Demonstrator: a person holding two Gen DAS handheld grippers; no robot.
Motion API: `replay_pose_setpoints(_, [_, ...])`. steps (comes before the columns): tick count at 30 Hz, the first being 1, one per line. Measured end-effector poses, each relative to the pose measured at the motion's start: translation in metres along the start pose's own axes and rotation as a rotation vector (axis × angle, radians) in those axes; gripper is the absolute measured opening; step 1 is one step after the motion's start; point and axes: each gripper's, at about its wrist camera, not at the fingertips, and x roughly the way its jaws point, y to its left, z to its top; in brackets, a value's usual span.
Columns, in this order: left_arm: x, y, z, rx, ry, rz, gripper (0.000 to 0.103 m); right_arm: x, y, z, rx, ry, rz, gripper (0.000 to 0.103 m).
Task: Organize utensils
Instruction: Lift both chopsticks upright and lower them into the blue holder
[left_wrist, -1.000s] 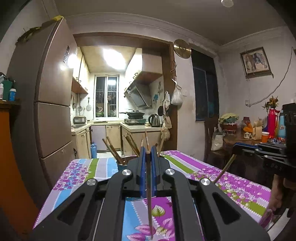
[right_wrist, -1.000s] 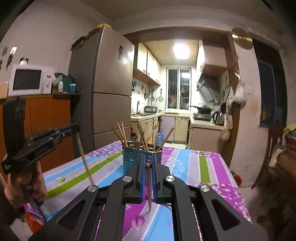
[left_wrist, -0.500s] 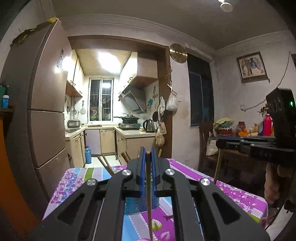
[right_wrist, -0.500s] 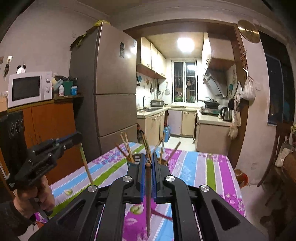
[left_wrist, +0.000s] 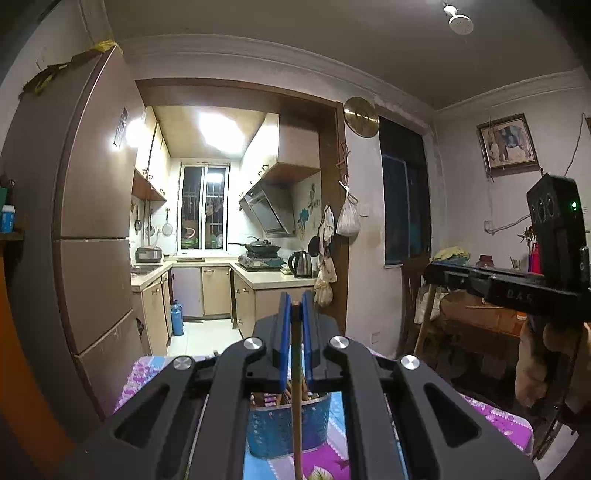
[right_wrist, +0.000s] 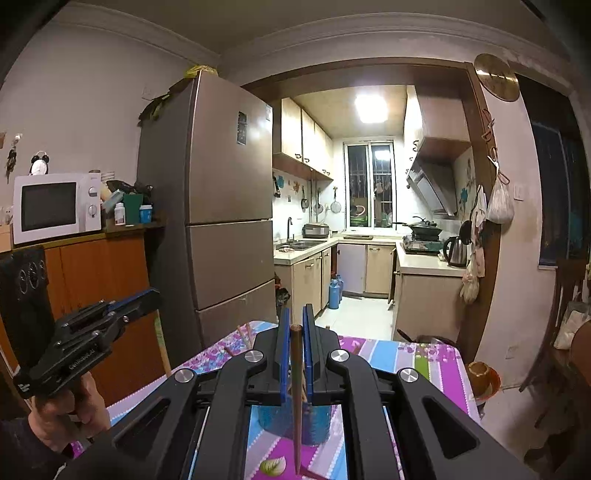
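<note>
My left gripper (left_wrist: 295, 306) is shut on a wooden chopstick (left_wrist: 296, 406) that hangs down between its blue pads. Below it a blue perforated utensil holder (left_wrist: 284, 428) with several chopsticks stands on the table. My right gripper (right_wrist: 294, 325) is shut on a darker chopstick (right_wrist: 296, 406), its tip hanging in front of the same blue holder (right_wrist: 277, 421). Each gripper shows in the other's view: the right one (left_wrist: 428, 269) holds its stick pointing down, and so does the left one (right_wrist: 153, 295).
The table has a floral striped cloth (right_wrist: 402, 360). A tall fridge (right_wrist: 225, 221) stands at the left beside an orange cabinet with a microwave (right_wrist: 55, 206). A kitchen opens behind. A cluttered wooden side table (left_wrist: 480, 314) stands at the right.
Both grippers have risen with their chopsticks still clamped. The blue holder has dropped low in both views and now sits under the fingers.
</note>
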Motion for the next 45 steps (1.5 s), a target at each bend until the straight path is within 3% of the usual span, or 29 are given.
replay_pose_setpoints(14, [0.039, 0.007, 0.043, 0.024, -0.043, 0.018, 0.005, 0.039, -0.016, 0.049, 0.000, -0.026, -0.025, 0.008])
replay_pose_setpoints(26, [0.083, 0.019, 0.056, 0.018, -0.062, 0.044, 0.005, 0.082, -0.027, 0.072, 0.008, -0.040, -0.012, 0.008])
replay_pose_setpoints(45, [0.129, 0.034, 0.028, -0.011, -0.023, 0.043, 0.005, 0.151, -0.037, 0.035, 0.050, 0.029, 0.017, 0.008])
